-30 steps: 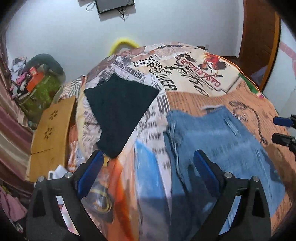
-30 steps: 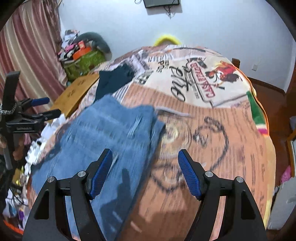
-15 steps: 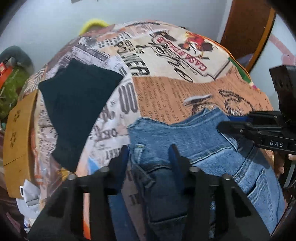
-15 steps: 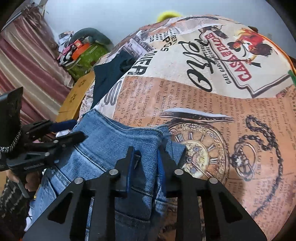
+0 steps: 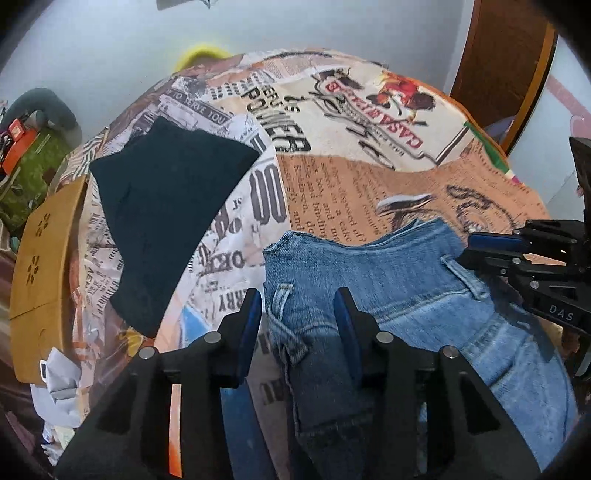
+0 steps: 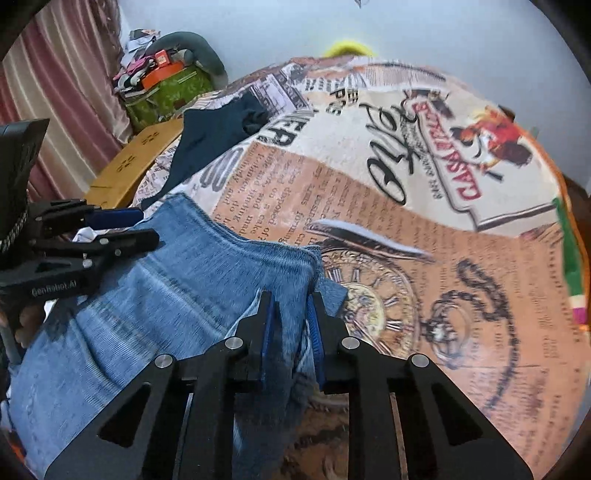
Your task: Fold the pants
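Left gripper (image 5: 297,325) jaws reopened astride jeans (image 5: 399,291); "DAS"-marked right gripper (image 6: 290,325) clamps them.

We see a bed covered by a printed bedspread (image 5: 369,184) with newspaper text, a pocket watch and a red "CASA" label. A dark folded garment (image 5: 162,218) lies flat on its left part. Beside the bed stands a wooden board (image 5: 40,266) with small flower-shaped cutouts. Farther back, against the pale wall (image 6: 443,33), a green bag (image 6: 166,92) holds an orange box. A striped pink curtain (image 6: 66,88) hangs at the left, and a brown wooden door (image 5: 498,62) stands at the right.
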Tool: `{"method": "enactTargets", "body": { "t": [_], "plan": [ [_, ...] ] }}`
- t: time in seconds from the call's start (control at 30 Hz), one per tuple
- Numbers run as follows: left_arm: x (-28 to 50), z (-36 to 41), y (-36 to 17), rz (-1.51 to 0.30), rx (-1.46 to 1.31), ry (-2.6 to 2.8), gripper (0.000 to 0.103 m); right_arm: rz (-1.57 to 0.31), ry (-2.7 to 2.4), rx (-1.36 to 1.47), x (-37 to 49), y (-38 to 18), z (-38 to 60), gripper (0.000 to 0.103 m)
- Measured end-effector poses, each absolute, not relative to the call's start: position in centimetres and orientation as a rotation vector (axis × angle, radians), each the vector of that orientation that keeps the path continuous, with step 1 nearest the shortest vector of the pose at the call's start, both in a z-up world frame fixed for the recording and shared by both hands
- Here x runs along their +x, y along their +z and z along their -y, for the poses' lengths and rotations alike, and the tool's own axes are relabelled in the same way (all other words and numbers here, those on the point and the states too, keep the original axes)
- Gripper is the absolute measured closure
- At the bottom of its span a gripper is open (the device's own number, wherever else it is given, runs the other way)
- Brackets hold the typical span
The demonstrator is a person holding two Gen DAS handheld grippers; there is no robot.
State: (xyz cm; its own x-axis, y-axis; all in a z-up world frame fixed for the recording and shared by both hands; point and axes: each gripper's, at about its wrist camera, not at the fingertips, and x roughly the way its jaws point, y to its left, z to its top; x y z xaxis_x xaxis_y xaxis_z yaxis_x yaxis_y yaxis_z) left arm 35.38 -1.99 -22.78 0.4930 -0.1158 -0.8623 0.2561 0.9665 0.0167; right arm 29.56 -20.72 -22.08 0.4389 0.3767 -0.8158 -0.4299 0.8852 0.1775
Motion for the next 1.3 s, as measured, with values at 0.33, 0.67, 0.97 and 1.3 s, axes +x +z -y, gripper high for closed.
{"method": "enactTargets", "body": {
  "t": [0.33,0.67,0.97,1.3],
  "plan": [
    [31.5,1.8,-17.2,-0.947,0.078,-0.258,0.056,-0.896,0.59,-0.033,25.3,-16.8,19.7,0.069],
    [28.1,2.9,-22.3,-1.107,0.163,-0.284,0.036,-1.027,0.625,-0.098,21.4,-20.6,17.9,0.052],
    [24.6,2.3,-21.6,-1.066,0.18,-0.256,0.03,-1.006,0.576,-0.113,18.1,-20.4,19.7,0.043],
    [21.8,-0.5,-20.8,-1.061,0.089,-0.236,0.027,-1.04,0.537,-0.023,16.0,-21.0,23.1,0.036]
  ]
}}
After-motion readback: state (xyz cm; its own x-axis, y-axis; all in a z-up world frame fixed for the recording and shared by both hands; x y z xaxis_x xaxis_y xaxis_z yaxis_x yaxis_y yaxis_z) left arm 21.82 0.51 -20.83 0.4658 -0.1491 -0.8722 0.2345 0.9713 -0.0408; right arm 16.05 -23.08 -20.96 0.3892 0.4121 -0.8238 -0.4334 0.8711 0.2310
